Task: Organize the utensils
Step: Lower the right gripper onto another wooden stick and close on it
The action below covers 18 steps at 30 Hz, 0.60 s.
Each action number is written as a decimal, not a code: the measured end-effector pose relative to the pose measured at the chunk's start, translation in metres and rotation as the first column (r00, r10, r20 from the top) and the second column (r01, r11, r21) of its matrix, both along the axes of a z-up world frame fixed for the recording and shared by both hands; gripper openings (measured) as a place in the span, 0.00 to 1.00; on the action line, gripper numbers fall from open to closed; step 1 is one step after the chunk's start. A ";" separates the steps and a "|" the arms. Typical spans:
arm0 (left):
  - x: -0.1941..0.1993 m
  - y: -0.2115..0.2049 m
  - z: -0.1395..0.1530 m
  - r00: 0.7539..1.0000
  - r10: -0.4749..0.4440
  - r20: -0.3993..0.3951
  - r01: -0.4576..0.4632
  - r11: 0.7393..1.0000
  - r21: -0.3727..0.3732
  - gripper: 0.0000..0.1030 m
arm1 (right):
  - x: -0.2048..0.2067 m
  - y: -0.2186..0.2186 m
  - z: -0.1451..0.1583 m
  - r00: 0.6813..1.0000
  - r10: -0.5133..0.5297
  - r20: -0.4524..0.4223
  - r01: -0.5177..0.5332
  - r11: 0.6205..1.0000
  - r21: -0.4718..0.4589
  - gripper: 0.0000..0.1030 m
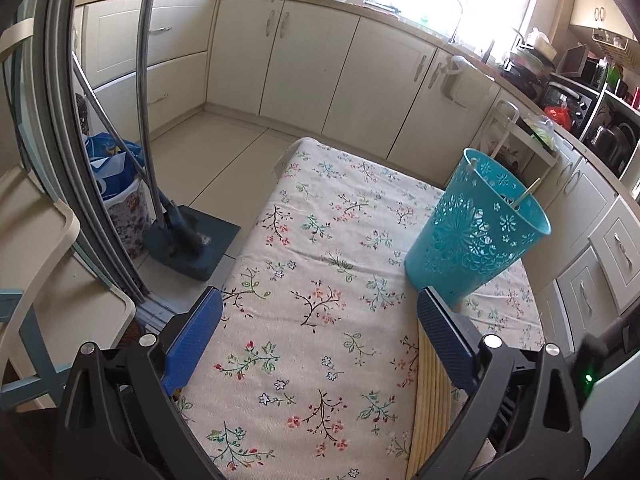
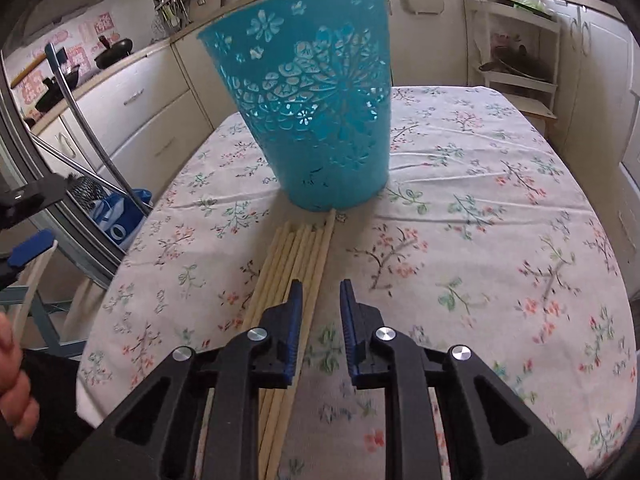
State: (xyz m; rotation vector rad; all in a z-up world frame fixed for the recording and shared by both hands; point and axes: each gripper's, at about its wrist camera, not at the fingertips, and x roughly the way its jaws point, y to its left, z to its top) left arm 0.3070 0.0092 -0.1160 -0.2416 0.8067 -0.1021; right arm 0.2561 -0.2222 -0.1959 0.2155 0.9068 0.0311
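A teal cut-out plastic basket [image 1: 476, 232] [image 2: 320, 100] stands upright on the floral tablecloth [image 1: 312, 272] [image 2: 480, 240]. One pale stick [image 1: 528, 192] leans inside it. A bundle of several wooden chopsticks [image 2: 296, 252] [image 1: 432, 392] lies flat on the cloth, its tips touching the basket's base. My right gripper [image 2: 321, 292] hovers low over the near part of the bundle with a narrow gap between its jaws. Its left finger is over the sticks, and the rightmost stick runs just inside that finger. My left gripper [image 1: 320, 308] is wide open and holds nothing, left of the basket.
A mop with a blue base [image 1: 188, 240] and a blue bag [image 1: 112, 168] stand on the floor left of the table. Cream cabinets [image 1: 320, 60] line the walls. A white shelf rack [image 2: 520, 60] stands behind the table. A person's hand [image 2: 12, 380] shows at the left edge.
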 end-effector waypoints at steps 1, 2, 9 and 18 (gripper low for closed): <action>0.001 -0.001 -0.001 1.000 -0.006 -0.002 0.006 1.000 0.006 0.91 | 0.005 0.001 -0.004 1.000 -0.001 -0.013 0.001 1.000 -0.014 0.17; 0.001 -0.001 -0.002 1.000 -0.010 -0.003 0.010 1.000 0.009 0.91 | 0.010 0.000 -0.007 1.000 -0.002 -0.022 0.001 1.000 -0.023 0.16; 0.006 -0.010 -0.009 0.998 -0.042 -0.038 0.043 0.999 0.025 0.91 | 0.015 0.000 -0.013 0.999 0.026 -0.033 -0.029 0.997 -0.072 0.10; 0.009 -0.070 -0.058 0.949 -0.237 -0.208 0.278 0.941 0.194 0.92 | -0.025 -0.013 -0.005 0.997 0.058 -0.044 -0.060 0.997 -0.043 0.06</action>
